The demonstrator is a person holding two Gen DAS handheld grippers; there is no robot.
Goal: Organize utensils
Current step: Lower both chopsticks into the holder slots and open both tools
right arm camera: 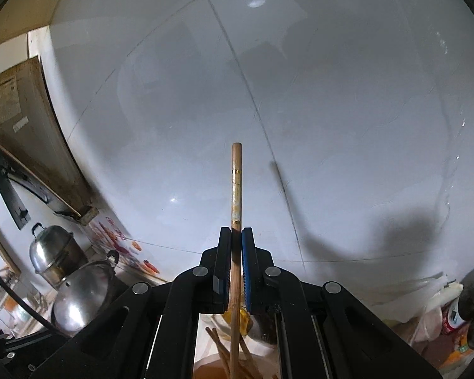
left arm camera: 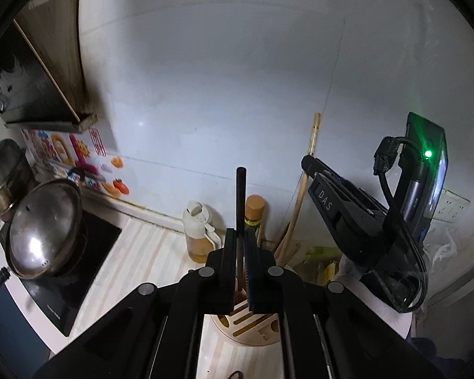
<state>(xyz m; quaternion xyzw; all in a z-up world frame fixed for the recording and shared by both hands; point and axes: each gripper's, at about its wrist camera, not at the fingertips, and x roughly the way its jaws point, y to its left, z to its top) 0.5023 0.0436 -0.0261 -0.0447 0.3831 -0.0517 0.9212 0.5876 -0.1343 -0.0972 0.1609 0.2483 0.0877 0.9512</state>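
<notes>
The left tool (left arm camera: pixel 240 237) is clamped narrow on a thin black stick (left arm camera: pixel 240 195) — probably a chopstick — whose long axis runs almost straight up out of the jaws, away from the wrist. Directly beneath that tool, on the pale wooden table (left arm camera: pixel 148 252), stands a round wooden holder (left arm camera: pixel 252 331) with slots cut in its top; part of it is hidden behind the tool's frame. The stick therefore already sits above the holder, so the coming move would seem to be mostly downward, with the stick kept near upright so that its lower end meets a slot.

The right tool (right arm camera: pixel 236 246) is likewise closed tight, on a long wooden chopstick (right arm camera: pixel 236 183) with thin gold bands near its top. That chopstick also points up along the tool's line, and its lower end reaches down among several other wooden sticks (right arm camera: pixel 224 350) that lean together just below the jaws. In the left wrist view the right tool (left arm camera: pixel 312 164) appears to the right of the holder and a little behind it, near a brown-capped bottle (left arm camera: pixel 254 208) and a clear jar (left arm camera: pixel 199 237) by the back wall.

Of the two, the left hand looks nearer to the slotted holder — its stick hangs right over the top. A lidded pot (left arm camera: pixel 44 227) rests on the dark stove toward the table's left edge, well apart from both tools.
</notes>
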